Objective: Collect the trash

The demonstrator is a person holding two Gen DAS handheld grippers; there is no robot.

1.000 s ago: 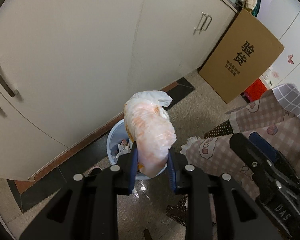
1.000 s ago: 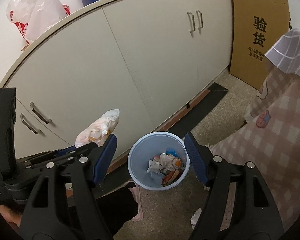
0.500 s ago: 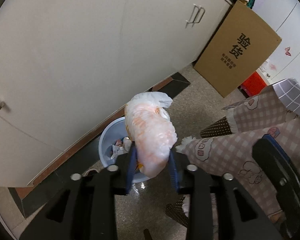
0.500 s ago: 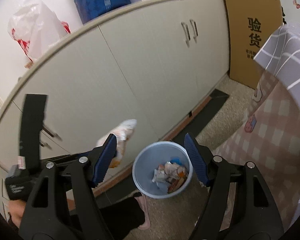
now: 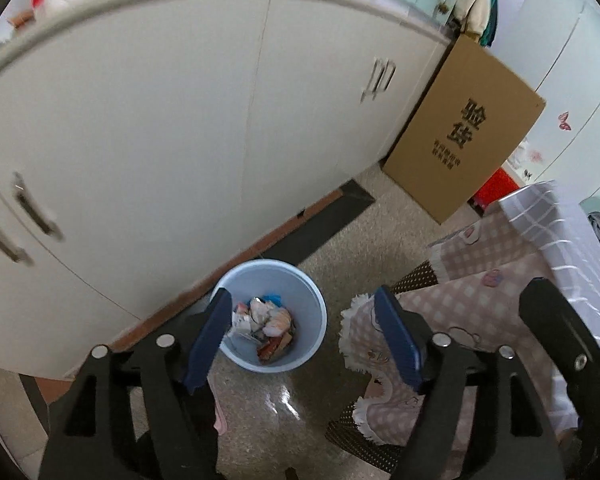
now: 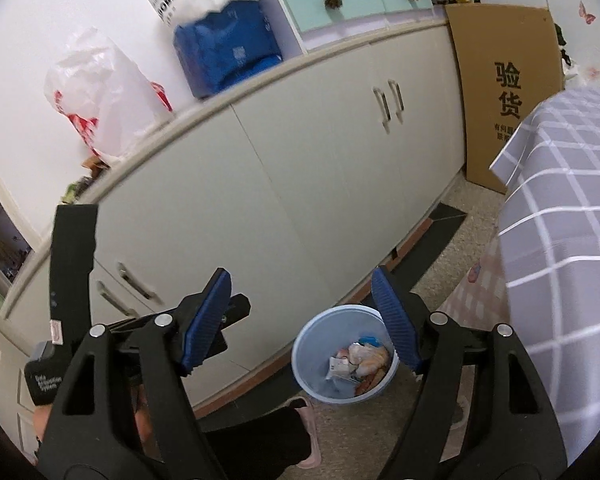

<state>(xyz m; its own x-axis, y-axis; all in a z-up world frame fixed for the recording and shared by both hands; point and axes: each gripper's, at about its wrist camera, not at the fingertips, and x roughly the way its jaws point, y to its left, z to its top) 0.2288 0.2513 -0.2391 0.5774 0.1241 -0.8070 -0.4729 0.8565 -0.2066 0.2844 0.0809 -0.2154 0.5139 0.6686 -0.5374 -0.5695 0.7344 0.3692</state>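
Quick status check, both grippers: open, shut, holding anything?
Left gripper: open, jaws just opened, nothing between them.
Right gripper: open, empty.

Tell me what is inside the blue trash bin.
The blue trash bin holds crumpled wrappers and a pale orange-tinted plastic bag, with a blue scrap at the back. Whatever lies beneath that pile, and the bin's floor, is covered.

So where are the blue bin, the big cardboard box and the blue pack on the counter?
blue bin (image 5: pixel 314 300): left wrist view, bare inner wall.
cardboard box (image 5: pixel 460 152): left wrist view, printed front face.
blue pack (image 6: pixel 228 46): right wrist view, middle of its front.
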